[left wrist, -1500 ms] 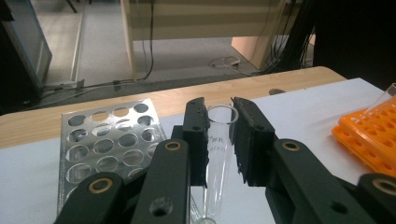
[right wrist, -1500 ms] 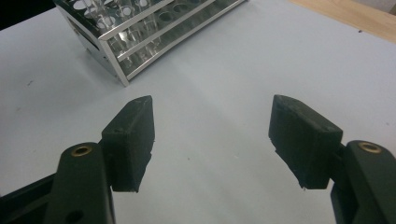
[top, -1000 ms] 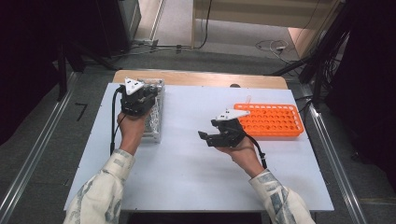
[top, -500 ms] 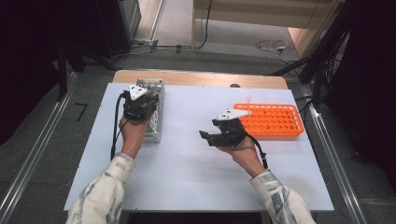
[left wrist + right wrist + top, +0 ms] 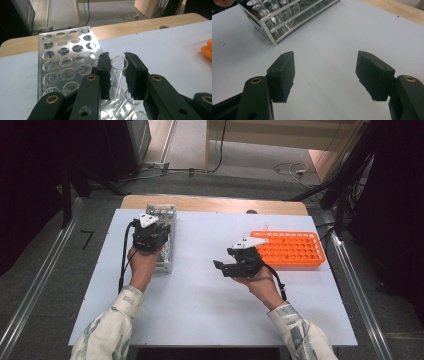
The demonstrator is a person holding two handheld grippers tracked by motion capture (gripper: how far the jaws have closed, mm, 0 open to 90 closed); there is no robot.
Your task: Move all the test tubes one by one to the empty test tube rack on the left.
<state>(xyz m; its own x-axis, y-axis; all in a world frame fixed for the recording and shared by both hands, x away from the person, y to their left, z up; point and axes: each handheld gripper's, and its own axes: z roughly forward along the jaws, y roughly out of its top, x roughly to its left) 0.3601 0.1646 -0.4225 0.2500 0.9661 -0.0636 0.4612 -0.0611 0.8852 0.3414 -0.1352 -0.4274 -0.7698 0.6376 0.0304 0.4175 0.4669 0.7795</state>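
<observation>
1. Bench [image 5: 200, 310]: white top. I see the metal rack [image 5: 165, 237] at its far left and the orange rack [image 5: 290, 249] at the right, well apart.
2. Metal rack: perforated top plate, several clear tubes standing in its near rows. I hold my left tongs [image 5: 117, 72] directly over its near end.
3. Orange rack: the wells I can make out look vacant; I judge it the likely destination.
4. Right tongs [image 5: 329, 75]: spread wide over bare bench, pinching nothing, idle near the orange rack.
5. Glass tube [image 5: 118, 66]: upright in the metal rack, rim up, pinched just below the rim by the left tongs.
6. Recommendation: I should lift straight up along the tube's axis, keeping the pinch firm but gentle, and avoid tilting until the base clears the plate.
</observation>
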